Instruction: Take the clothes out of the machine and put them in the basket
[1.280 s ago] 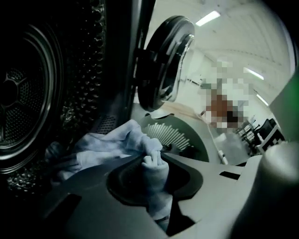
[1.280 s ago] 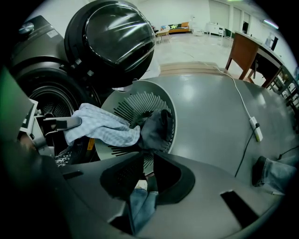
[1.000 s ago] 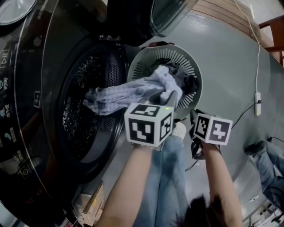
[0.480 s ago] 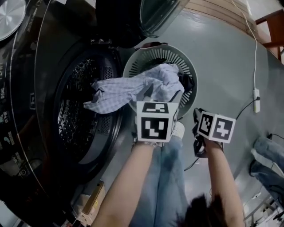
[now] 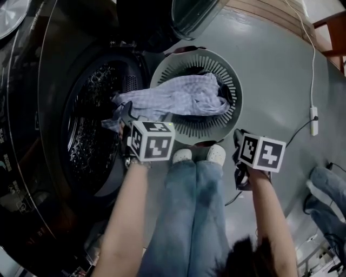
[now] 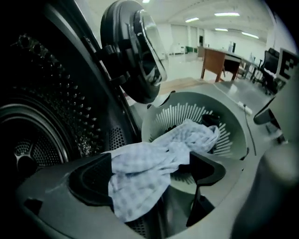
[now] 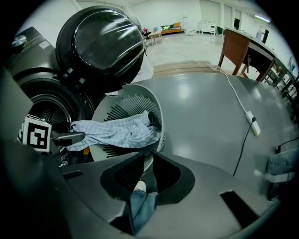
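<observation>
Head view: cloth (image 5: 178,97) long axis 9-to-3 o'clock, machine (image 5: 89,140) to basket (image 5: 208,128); left gripper (image 6: 154,170) jaws just opening wide, cloth loose between; right gripper (image 7: 145,173) closed, empty.

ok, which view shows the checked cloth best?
Head view: the checked cloth shows whole, draped from the basket toward the drum. Left gripper view shows it close up but foreshortened; right gripper view shows it whole but small.

One washing machine (image 5: 81,140) at nine o'clock, one open round door (image 5: 197,16) at twelve, one slatted basket (image 5: 238,103), one checked cloth (image 5: 184,97), one dark garment (image 7: 154,120) at the basket's two o'clock, two grippers, left gripper (image 6: 149,170) and right gripper (image 7: 145,175), two white shoes (image 5: 216,155), one white cable (image 5: 313,81) at three.
</observation>
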